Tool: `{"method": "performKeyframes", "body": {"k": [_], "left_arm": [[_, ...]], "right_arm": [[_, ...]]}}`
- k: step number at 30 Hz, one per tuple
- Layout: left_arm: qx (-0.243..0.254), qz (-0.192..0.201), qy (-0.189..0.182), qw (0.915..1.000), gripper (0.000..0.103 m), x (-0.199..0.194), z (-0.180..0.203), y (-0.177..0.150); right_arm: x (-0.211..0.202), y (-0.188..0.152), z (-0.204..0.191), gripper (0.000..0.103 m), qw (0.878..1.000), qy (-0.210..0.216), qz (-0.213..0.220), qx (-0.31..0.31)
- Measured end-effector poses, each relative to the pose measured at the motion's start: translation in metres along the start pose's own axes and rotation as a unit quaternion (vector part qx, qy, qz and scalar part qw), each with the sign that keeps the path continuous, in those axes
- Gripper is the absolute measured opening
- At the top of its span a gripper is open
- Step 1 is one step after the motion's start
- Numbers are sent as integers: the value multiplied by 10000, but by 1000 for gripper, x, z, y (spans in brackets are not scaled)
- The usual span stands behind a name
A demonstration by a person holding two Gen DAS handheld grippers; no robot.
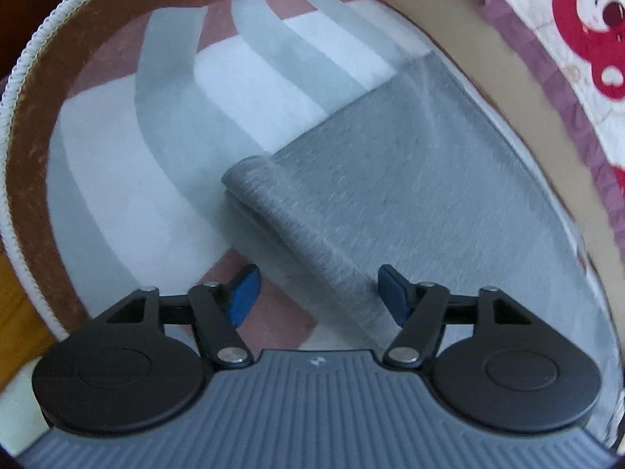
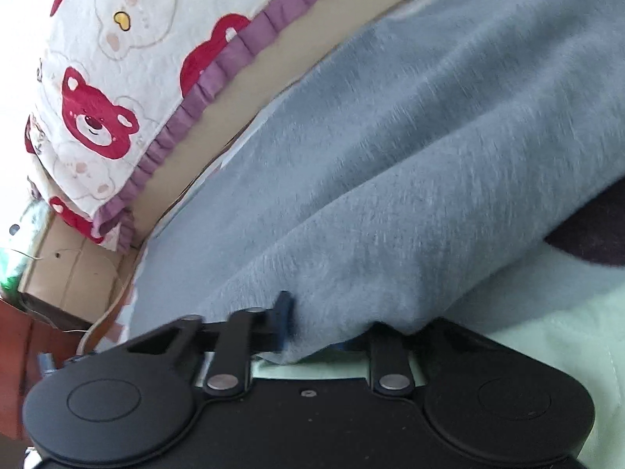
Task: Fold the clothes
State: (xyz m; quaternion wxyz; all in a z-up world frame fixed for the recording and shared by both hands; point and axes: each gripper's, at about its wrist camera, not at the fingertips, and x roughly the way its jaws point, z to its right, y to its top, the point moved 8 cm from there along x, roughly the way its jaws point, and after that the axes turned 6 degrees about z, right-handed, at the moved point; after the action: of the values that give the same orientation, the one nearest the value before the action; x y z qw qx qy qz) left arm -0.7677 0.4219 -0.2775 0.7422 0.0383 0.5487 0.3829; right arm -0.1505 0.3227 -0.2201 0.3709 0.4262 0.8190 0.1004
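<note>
A grey knit garment (image 1: 390, 179) lies on a striped rug (image 1: 234, 78), one end folded into a thick band that runs down between the fingers of my left gripper (image 1: 316, 293). That gripper is open; the left blue pad (image 1: 244, 293) stands apart from the band, while the right pad (image 1: 392, 297) sits right at its edge. In the right wrist view the same grey garment (image 2: 390, 156) fills the middle. My right gripper (image 2: 328, 324) is shut on a bunched edge of it. The cloth drapes over and hides the right finger; only the left pad (image 2: 283, 312) shows.
The rug has a brown border with a white rope edge (image 1: 23, 78), and wooden floor (image 1: 15, 293) lies beyond it. A bed cover with red bears and a purple frill (image 2: 97, 117) hangs close by. A cardboard box (image 2: 70, 273) sits below it. Pale green cloth (image 2: 547, 332) lies at the right.
</note>
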Motion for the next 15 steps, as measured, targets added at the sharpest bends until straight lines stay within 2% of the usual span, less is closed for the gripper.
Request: {"method": "performKeyframes", "body": {"k": [1,2,3,7,9,13,15], "left_arm": [[9,55,-46,10000,42,1,2,1],[212,100,-151,9996,13,4,9,2],[386,124,-150,9991,5,5,14,3],[1226,718,-50,9898,5,0,47,14],[1353,875,-58,9869,5,1,59,20],[1272,813,-39,9885,5,23,73,35],[1298,766,4,9886,5,36,77,39]], "right_arm": [[1,2,-3,16,9999,-8,102,-28],[0,6,-6,13,9998,-1,211,-49],[0,11,-11,13,9996,-3,274,-79],[6,38,-33,12,9981,-95,464,-398],[13,55,-38,11,9970,-256,466,-555],[43,87,-37,11,9931,-745,427,-800],[63,99,-32,11,9910,-1075,166,-780]]}}
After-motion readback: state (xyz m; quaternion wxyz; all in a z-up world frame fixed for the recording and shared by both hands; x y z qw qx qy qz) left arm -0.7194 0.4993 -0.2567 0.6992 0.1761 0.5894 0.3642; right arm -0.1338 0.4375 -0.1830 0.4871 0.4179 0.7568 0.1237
